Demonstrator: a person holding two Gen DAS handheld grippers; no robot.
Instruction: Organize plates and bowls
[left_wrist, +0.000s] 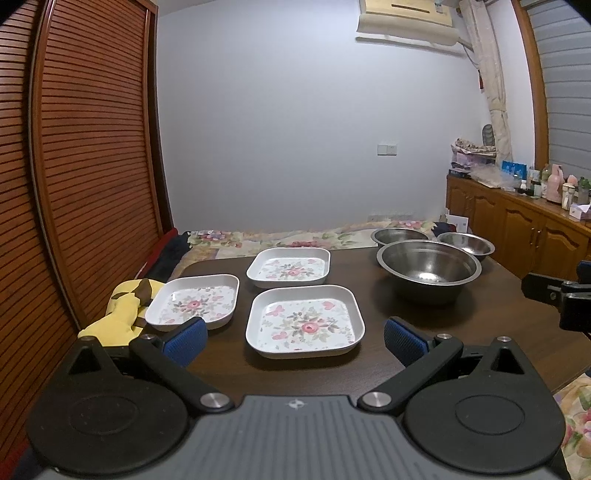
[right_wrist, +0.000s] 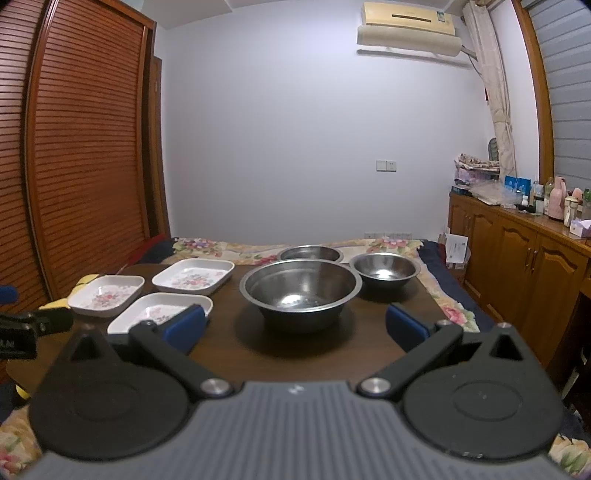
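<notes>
The left gripper (left_wrist: 295, 341) hangs over the near edge of the dark table (left_wrist: 424, 317); its two blue pads (left_wrist: 186, 339) are spread far apart and hold nothing; the nearest plate (left_wrist: 304, 319) sits right between them, a bit farther on, so it looks like the one to pick first.

Three white plates with pink flowers lie on the left part of the table; the left plate (left_wrist: 194, 301) is just beside the near one, and the far plate (left_wrist: 290, 267) is just behind it; none of them sits on another, so stacking is not yet done.

The right gripper (right_wrist: 295, 326) is also spread wide and holds nothing; it points at the big bowl (right_wrist: 299, 290), which stands in the middle of its view; I think each gripper faces its own pile so that one can do plates and the other bowls.

Three shiny metal bowls stand on the right part of the table; the small bowl (right_wrist: 384, 271) is near the big one on the right, and the back bowl (right_wrist: 310, 254) is behind it; they are apart, not nested.

A yellow cloth (left_wrist: 122, 314) lies at the left edge, touching or nearly touching the left plate; it could snag when that plate is lifted.

The bowls are round and slippery, so a pinch on the rim seems best.
</notes>
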